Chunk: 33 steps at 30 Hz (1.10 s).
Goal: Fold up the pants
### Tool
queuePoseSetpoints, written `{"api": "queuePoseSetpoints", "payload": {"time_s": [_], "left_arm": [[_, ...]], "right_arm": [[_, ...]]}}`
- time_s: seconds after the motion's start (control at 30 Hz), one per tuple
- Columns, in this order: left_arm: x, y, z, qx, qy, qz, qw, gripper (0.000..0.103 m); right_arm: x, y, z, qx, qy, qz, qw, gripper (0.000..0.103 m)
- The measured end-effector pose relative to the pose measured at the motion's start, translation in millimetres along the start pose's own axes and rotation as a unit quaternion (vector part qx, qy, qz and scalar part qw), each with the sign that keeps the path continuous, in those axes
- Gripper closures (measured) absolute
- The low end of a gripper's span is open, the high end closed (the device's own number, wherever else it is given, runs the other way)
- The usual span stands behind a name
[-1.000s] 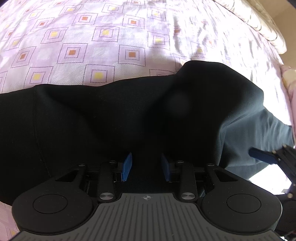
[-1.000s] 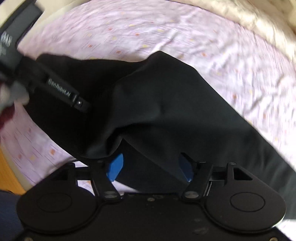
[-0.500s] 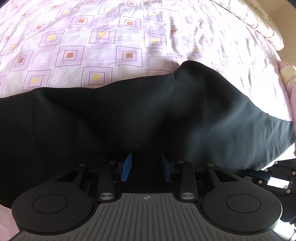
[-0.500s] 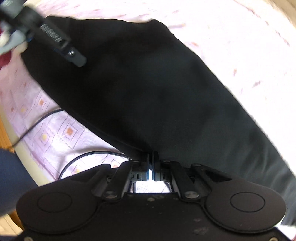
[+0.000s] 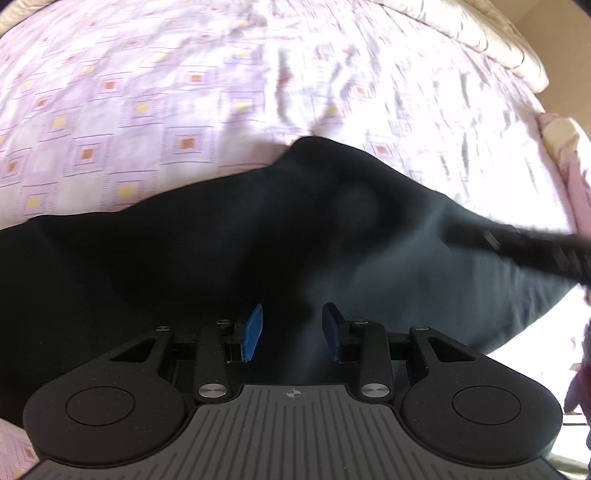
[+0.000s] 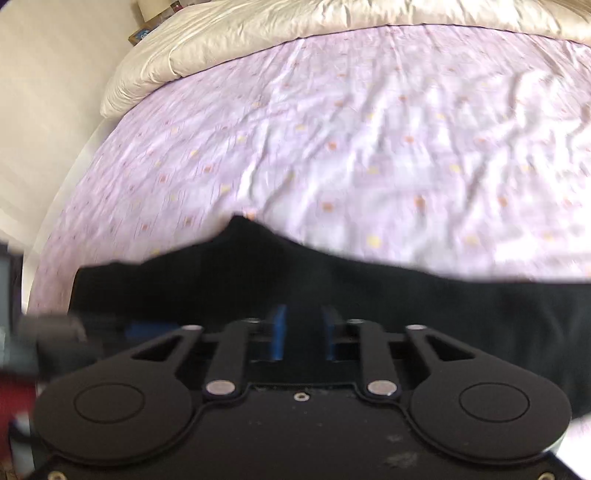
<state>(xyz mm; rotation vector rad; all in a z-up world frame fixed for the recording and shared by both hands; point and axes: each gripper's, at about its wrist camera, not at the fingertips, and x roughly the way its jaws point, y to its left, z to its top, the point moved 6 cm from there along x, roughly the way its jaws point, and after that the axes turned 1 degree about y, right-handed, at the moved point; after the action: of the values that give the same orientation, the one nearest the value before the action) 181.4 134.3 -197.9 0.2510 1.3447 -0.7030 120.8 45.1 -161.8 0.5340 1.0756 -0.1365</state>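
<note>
Left gripper [image 5: 291, 332]: blue pads [image 5: 253, 330] parted with a clear gap, dark cloth lying between and under them; no pinch visible, and whether cloth touches the pads cannot be told.

Right gripper [image 6: 303, 336]: blue pads [image 6: 277, 332] set moderately apart, a strip of dark cloth showing in the gap; picture blurred, so contact with the cloth cannot be told. The same tool shows in the left wrist view as a blurred black bar over the cloth at the right edge.

Pants [image 5: 221, 266]: black, spread flat on the bed directly ahead of both tools, running left to right across each view. Near edge passes beneath the fingers; far edge rises to a single peak [image 6: 240, 223] just beyond them. Right part of the cloth looks greyer in the light.

Bed sheet [image 5: 147, 110]: pale lilac with small square print, wrinkled, extending beyond the pants.

Quilt [image 6: 258, 33]: cream, bunched along the far edge of the bed.

Wall [image 6: 44, 92]: cream, at far left.
</note>
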Motion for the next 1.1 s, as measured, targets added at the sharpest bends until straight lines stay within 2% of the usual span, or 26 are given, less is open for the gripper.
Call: {"api": "queuePoseSetpoints", "payload": {"time_s": [0.07, 0.17, 0.2, 0.23, 0.3, 0.33, 0.37, 0.5, 0.53, 0.6, 0.7, 0.77, 0.83, 0.9, 0.93, 1.03, 1.07, 1.1], "left_arm": [[6.8, -3.2, -2.4, 0.008, 0.002, 0.010, 0.9999, 0.067], [9.5, -7.0, -5.0, 0.016, -0.002, 0.012, 0.9998, 0.059], [10.1, -9.6, -6.4, 0.021, 0.000, 0.010, 0.9997, 0.056], [10.8, -9.0, -9.4, 0.033, 0.004, 0.008, 0.9994, 0.055], [6.3, -13.4, -11.6, 0.064, 0.004, 0.012, 0.9979, 0.055], [0.7, -13.1, -13.1, 0.068, -0.002, 0.012, 0.9976, 0.055], [-7.1, -11.2, -13.8, 0.066, -0.016, 0.014, 0.9976, 0.055], [-44.7, 12.6, -15.8, 0.032, -0.089, 0.029, 0.9951, 0.055], [-52.0, 23.1, -16.3, 0.015, -0.102, 0.037, 0.9940, 0.055], [-58.8, 45.4, -17.1, -0.023, -0.114, 0.056, 0.9916, 0.055], [-57.9, 78.4, -21.3, -0.071, -0.106, 0.072, 0.9892, 0.055], [-55.1, 93.8, -26.3, -0.083, -0.096, 0.083, 0.9884, 0.055], [-48.6, 104.4, -34.5, -0.085, -0.071, 0.087, 0.9901, 0.055], [-40.4, 113.2, -51.1, -0.089, -0.036, 0.091, 0.9912, 0.055], [-41.2, 113.2, -57.4, -0.080, -0.043, 0.086, 0.9922, 0.055], [-44.8, 108.4, -66.1, -0.040, -0.054, 0.090, 0.9937, 0.055], [-45.3, 105.8, -68.7, -0.027, -0.056, 0.093, 0.9937, 0.055], [-45.9, 104.1, -70.4, -0.019, -0.057, 0.096, 0.9935, 0.055]], "right_arm": [[21.6, -0.3, 17.0, 0.000, 0.012, 0.001, 1.000, 0.082], [47.4, -12.8, 11.3, -0.026, 0.055, -0.076, 0.995, 0.085], [54.0, -19.2, 8.7, -0.024, 0.064, -0.090, 0.994, 0.092], [48.1, -25.8, 5.9, -0.016, 0.051, -0.085, 0.995, 0.097], [44.6, -32.0, 6.9, 0.001, 0.055, -0.078, 0.995, 0.097], [41.9, -31.5, 6.0, -0.003, 0.055, -0.080, 0.995, 0.097], [34.7, -28.6, 6.2, -0.011, 0.046, -0.082, 0.995, 0.092], [6.0, 1.7, 16.2, -0.029, -0.019, -0.032, 0.999, 0.089], [7.3, 7.7, 20.6, -0.031, -0.025, -0.020, 0.999, 0.089], [19.1, 16.0, 27.2, -0.023, -0.009, -0.006, 1.000, 0.089], [46.4, 17.1, 34.6, -0.023, 0.021, -0.036, 0.999, 0.089], [59.7, 12.3, 34.9, -0.023, 0.045, -0.063, 0.997, 0.094], [63.7, 7.9, 38.4, -0.013, 0.041, -0.067, 0.997, 0.099], [64.9, 7.6, 42.1, -0.010, 0.041, -0.070, 0.997, 0.099], [61.7, 10.0, 43.3, -0.014, 0.034, -0.074, 0.997, 0.099], [34.0, 27.4, 40.6, -0.040, -0.019, -0.065, 0.997, 0.079], [24.3, 33.8, 35.5, -0.042, -0.034, -0.052, 0.997, 0.067], [15.9, 40.4, 27.7, -0.041, -0.044, -0.033, 0.998, 0.060]]}}
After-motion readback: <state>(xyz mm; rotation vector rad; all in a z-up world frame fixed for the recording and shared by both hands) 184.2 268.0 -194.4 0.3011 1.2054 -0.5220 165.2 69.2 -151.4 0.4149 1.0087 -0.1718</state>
